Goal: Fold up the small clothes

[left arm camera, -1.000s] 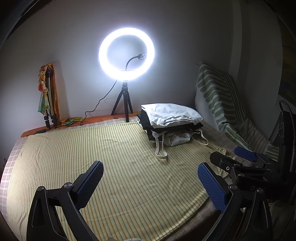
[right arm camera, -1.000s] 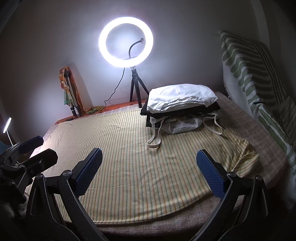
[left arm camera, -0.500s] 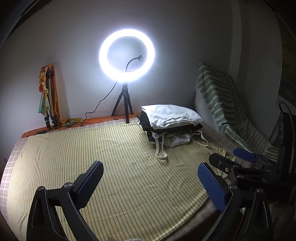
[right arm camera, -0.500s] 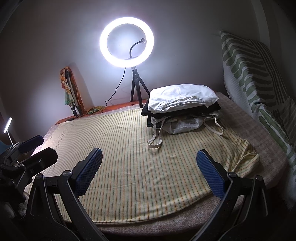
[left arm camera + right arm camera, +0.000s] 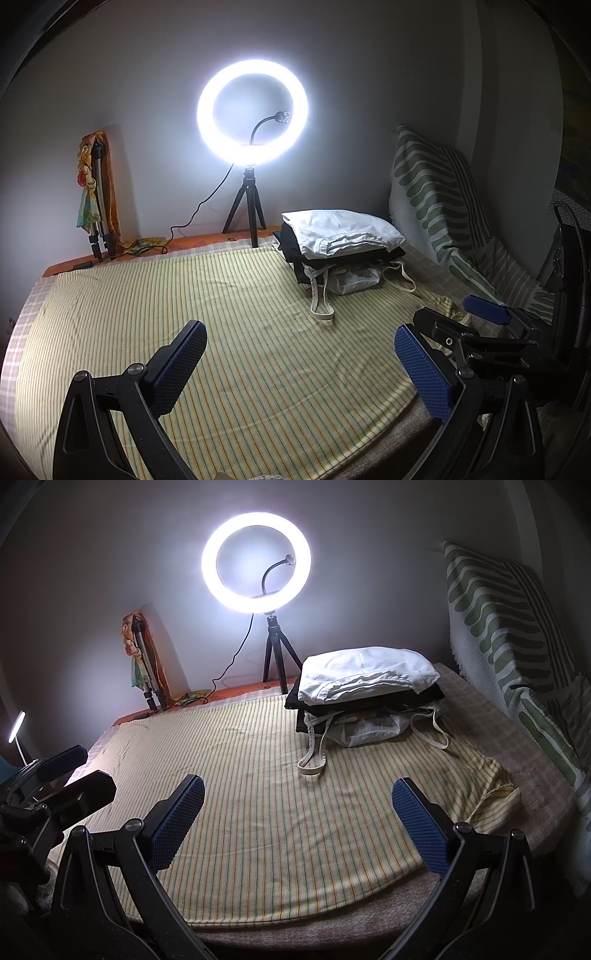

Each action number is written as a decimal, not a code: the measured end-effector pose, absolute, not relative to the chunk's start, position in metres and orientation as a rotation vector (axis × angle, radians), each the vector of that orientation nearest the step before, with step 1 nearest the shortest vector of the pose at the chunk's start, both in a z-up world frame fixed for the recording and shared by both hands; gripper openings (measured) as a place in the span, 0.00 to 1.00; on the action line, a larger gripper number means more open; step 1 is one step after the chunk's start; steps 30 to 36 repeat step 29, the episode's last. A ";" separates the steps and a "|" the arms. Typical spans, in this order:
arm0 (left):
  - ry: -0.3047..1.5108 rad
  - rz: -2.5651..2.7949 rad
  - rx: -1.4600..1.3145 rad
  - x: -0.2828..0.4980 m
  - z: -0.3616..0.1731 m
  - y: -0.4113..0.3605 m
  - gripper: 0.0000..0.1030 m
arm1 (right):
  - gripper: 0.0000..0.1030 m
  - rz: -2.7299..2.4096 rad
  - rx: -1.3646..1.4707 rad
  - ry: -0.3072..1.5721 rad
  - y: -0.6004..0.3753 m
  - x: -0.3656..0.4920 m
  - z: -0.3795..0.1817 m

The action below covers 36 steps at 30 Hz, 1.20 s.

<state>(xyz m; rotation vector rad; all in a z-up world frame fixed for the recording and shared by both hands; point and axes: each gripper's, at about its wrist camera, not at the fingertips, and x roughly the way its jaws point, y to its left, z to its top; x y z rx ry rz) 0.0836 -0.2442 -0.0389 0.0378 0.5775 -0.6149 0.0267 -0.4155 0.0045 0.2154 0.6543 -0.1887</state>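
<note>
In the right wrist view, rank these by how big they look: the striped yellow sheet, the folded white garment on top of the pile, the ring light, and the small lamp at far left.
1. Striped yellow sheet
2. Folded white garment and ring light: look alike, not ranked
3. Small lamp

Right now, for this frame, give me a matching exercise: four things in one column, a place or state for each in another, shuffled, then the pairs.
Things
1. white garment
2. ring light
3. left gripper
4. folded tripod

Places or states
A. open, above the striped sheet, holding nothing
B. leaning on the wall at far left
C. top of the clothes pile
D. lit, on a small tripod at the wall

Pairs: 1-C, 2-D, 3-A, 4-B
</note>
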 end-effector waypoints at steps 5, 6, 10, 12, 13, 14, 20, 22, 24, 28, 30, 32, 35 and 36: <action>0.577 -0.615 0.039 0.084 -0.039 -0.245 1.00 | 1.00 -0.189 0.217 0.656 -0.416 0.029 0.004; 0.577 -0.614 0.039 0.083 -0.039 -0.245 1.00 | 1.00 -0.188 0.217 0.657 -0.417 0.030 0.003; 0.575 -0.611 0.046 0.084 -0.040 -0.246 1.00 | 1.00 -0.189 0.219 0.657 -0.419 0.030 0.003; 0.575 -0.611 0.048 0.084 -0.040 -0.247 1.00 | 1.00 -0.189 0.219 0.658 -0.420 0.030 0.002; 0.574 -0.609 0.048 0.084 -0.040 -0.247 1.00 | 1.00 -0.188 0.220 0.658 -0.420 0.030 0.002; 0.572 -0.608 0.050 0.084 -0.040 -0.247 1.00 | 1.00 -0.189 0.220 0.658 -0.420 0.030 0.002; 0.561 -0.602 0.067 0.085 -0.045 -0.250 1.00 | 1.00 -0.194 0.228 0.662 -0.423 0.027 -0.001; 0.555 -0.602 0.072 0.084 -0.046 -0.251 1.00 | 1.00 -0.195 0.231 0.663 -0.426 0.027 -0.002; 0.549 -0.609 0.076 0.083 -0.046 -0.253 1.00 | 1.00 -0.198 0.234 0.665 -0.428 0.026 -0.003; 0.547 -0.621 0.071 0.083 -0.047 -0.256 1.00 | 1.00 -0.203 0.245 0.669 -0.435 0.026 -0.006; 0.552 -0.625 0.068 0.084 -0.048 -0.257 1.00 | 1.00 -0.204 0.247 0.670 -0.437 0.026 -0.007; 0.552 -0.625 0.068 0.084 -0.048 -0.257 1.00 | 1.00 -0.204 0.247 0.670 -0.437 0.026 -0.007; 0.552 -0.625 0.068 0.084 -0.048 -0.257 1.00 | 1.00 -0.204 0.247 0.670 -0.437 0.026 -0.007; 0.552 -0.625 0.068 0.084 -0.048 -0.257 1.00 | 1.00 -0.204 0.247 0.670 -0.437 0.026 -0.007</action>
